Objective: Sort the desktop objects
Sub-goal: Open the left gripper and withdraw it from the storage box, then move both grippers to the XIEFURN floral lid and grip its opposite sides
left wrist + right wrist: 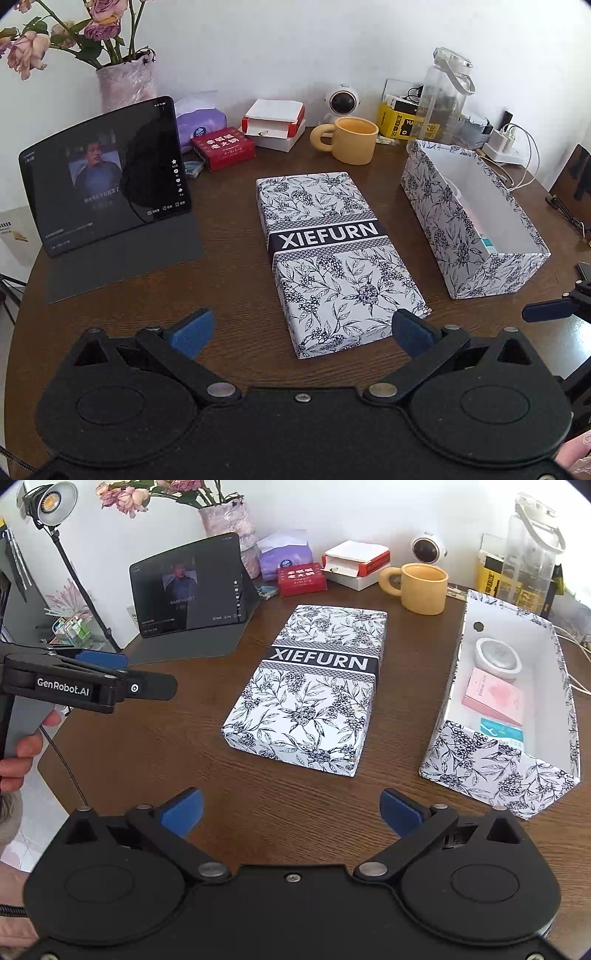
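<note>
A flower-patterned lid (332,254) (314,686) marked XIEFURN lies flat in the middle of the round wooden table. To its right stands the matching open box (461,229) (495,768). Inside it are a white round tin (496,659), a pink carton (493,696) and a teal packet (502,731). My left gripper (303,330) is open just short of the lid's near end, holding nothing. My right gripper (291,808) is open too and empty, above bare wood in front of the lid. A hand holds the left gripper (140,674) at the table's left edge.
A propped tablet (107,173) with its screen lit stands at the left. Along the back are a vase of flowers (127,85), a tissue pack (201,123), a red box (223,147), a yellow mug (351,140), a small camera (341,101) and a clear jug (443,96).
</note>
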{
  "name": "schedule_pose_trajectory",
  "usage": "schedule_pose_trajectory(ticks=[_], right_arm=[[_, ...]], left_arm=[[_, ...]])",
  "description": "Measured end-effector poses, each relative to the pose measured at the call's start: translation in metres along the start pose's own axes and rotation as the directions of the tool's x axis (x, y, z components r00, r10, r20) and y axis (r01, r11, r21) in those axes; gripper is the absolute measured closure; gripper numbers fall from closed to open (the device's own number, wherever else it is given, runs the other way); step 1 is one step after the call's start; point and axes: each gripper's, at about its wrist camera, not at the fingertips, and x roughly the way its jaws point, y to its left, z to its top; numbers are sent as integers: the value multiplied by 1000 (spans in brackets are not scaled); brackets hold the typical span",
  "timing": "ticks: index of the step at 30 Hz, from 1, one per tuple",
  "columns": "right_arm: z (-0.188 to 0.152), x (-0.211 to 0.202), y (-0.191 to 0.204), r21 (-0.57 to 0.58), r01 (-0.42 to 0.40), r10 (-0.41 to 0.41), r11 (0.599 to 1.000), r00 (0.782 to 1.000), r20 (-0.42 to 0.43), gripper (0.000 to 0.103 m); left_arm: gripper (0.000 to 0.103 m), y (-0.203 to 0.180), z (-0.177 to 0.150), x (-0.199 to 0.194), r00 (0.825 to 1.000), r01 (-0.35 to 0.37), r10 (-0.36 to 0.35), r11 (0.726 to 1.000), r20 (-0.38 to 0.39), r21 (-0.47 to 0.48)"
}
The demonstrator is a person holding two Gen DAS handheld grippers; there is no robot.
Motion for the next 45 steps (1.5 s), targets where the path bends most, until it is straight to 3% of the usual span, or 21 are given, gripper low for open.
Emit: schedule_pose_trajectory(ticks=[7,11,17,24,33,38,45], right_arm=[[25,14,-5,-51,-44,43,998,999,-5,0],[52,26,-6,-115,-16,20,993,999,39,0],[81,65,-24,-91,-30,34,995,999,40,0],[94,117,-47,-7,-23,23,1000,1000,17,0],[86,160,-65,54,-46,47,998,998,-30,0],[81,174,-70,71,-34,37,997,999,-32,0],[79,183,-74,105,-80,81,991,997,1,0]], left_arm=[[0,4,6,10,999,-29,29,1000,-17,-7],[0,12,23,25,998,-67,67,998,3,13],[0,28,46,62,995,-97,96,995,19,36],[0,26,64,130,996,-58,61,997,-60,60],[0,24,69,183,995,34,-23,992,-93,118],[0,31,65,201,992,59,-51,996,-115,64],[0,37,63,214,982,126,-135,990,-134,-70]])
